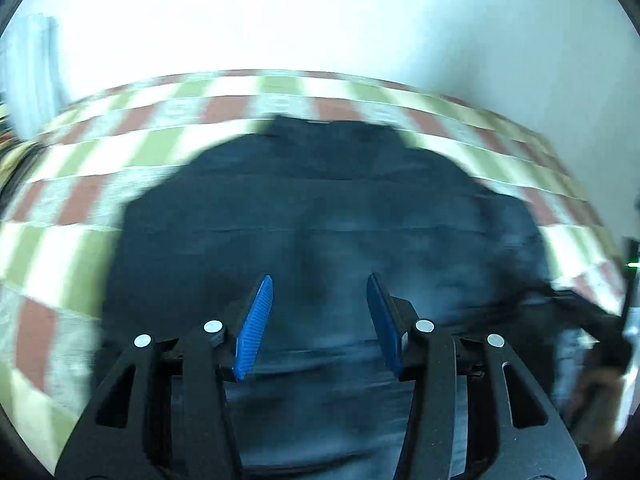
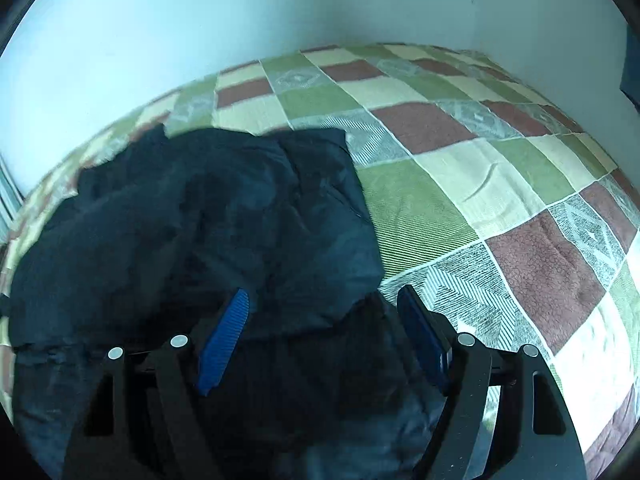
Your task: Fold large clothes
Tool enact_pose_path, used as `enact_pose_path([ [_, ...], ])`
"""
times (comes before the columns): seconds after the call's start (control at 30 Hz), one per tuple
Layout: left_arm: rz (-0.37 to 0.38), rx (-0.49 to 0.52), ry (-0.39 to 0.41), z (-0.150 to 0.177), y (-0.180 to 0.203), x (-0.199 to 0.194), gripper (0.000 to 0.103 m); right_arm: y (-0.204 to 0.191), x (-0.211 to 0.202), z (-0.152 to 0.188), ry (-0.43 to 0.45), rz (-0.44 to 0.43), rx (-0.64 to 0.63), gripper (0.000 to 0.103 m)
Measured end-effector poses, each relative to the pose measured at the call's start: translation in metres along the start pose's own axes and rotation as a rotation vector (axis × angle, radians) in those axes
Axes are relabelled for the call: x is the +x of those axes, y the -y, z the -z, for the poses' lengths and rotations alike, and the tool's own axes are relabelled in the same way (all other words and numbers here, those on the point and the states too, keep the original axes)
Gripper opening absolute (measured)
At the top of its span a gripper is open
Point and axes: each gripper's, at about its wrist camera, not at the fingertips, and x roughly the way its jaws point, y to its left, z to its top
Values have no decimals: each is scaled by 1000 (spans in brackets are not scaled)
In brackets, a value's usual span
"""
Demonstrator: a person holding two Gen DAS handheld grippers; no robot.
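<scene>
A dark garment [image 2: 208, 232] lies in rumpled layers on a bed [image 2: 540, 268] covered with a checked quilt of green, cream, brick-red and grey patterned squares. No container appears in either view. In the right wrist view the garment takes up the left and near part of the bed, its far edge close to the bed's far edge along a pale wall [image 2: 200, 40], and its right edge runs down the middle of the picture; to the right of that edge the quilt is bare as far as the bed's right side and far right corner. The right gripper [image 2: 324, 300] hangs over the garment's near right border with its blue pads [image 2: 224, 340] spread wide, cloth lying below the gap and no pad pressing on it. The left wrist view is blurred by motion: here the garment [image 1: 320, 208] fills the middle, with bare quilt [image 1: 80, 160] in a band round its left, far and right sides, up to the bed's far edge at the wall [image 1: 320, 20]. The left gripper [image 1: 320, 292] is above the garment's near part, its pads [image 1: 256, 328] parted with nothing pinched between them. At the right rim of this view a dark, blurred shape shows; whether it is the other tool cannot be told.
</scene>
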Motion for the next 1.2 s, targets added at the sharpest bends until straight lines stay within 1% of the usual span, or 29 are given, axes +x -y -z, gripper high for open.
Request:
enact_pose_path([
  [0.1, -120, -69, -14, 6, -53, 2, 49, -17, -11, -3, 11, -52, -21, 74],
  [0.13, -138, -87, -17, 7, -63, 2, 49, -26, -10, -5, 2, -75, -32, 74],
  [0.2, -168, -127, -21, 10, -85, 4, 49, -39, -5, -7, -10, -88, -48, 71],
  [0.3, -174, -164, -26, 11, -103, 10, 49, -55, 5, -14, -22, -115, -54, 70],
  [0.33, -175, -164, -29, 12, -105, 11, 49, -60, 13, -16, -59, -143, -50, 69],
  [0.37, -177, -160, -34, 12, -106, 14, 49, -62, 17, -17, -88, -158, -46, 61],
  [0.4, -177, -156, -34, 12, -105, 16, 50, -66, 21, -16, -115, -172, -35, 60],
  [0.47, -181, -142, -31, 12, -104, 19, 52, -70, 21, -15, -119, -174, -33, 58],
  [0.5, -187, -130, -31, 11, -103, 21, 53, -72, 22, -14, -117, -162, -48, 52],
  [0.53, -190, -125, -30, 14, -102, 20, 53, -73, 24, -13, -115, -165, -54, 35],
  [0.57, -192, -122, -30, 14, -101, 21, 53, -73, 26, -13, -122, -172, -54, 24],
  [0.6, -198, -120, -32, 14, -101, 24, 53, -72, 27, -13, -124, -168, -56, 21],
  [0.63, -206, -116, -34, 15, -102, 25, 53, -72, 28, -12, -124, -162, -63, 17],
  [0.67, -219, -107, -39, 16, -101, 28, 53, -72, 28, -11, -122, -156, -65, 15],
  [0.73, -234, -94, -55, 16, -100, 35, 53, -70, 33, -9, -133, -148, -56, 14],
  [0.87, -233, -81, -98, 21, -100, 53, 53, -73, 47, -2, -133, -124, -89, 14],
  [0.97, -237, -75, -99, 23, -100, 59, 53, -74, 47, -2, -130, -119, -98, 14],
  [1.03, -246, -67, -89, 22, -98, 54, 53, -72, 45, -4, -128, -132, -96, 14],
  [1.1, -255, -65, -87, 20, -96, 44, 52, -70, 39, -7, -131, -150, -92, 17],
  [1.17, -244, -75, -74, 18, -93, 32, 52, -68, 25, -11, -134, -124, -89, 23],
  [1.2, -224, -82, -52, 15, -91, 21, 52, -69, 12, -15, -106, -107, -89, 23],
])
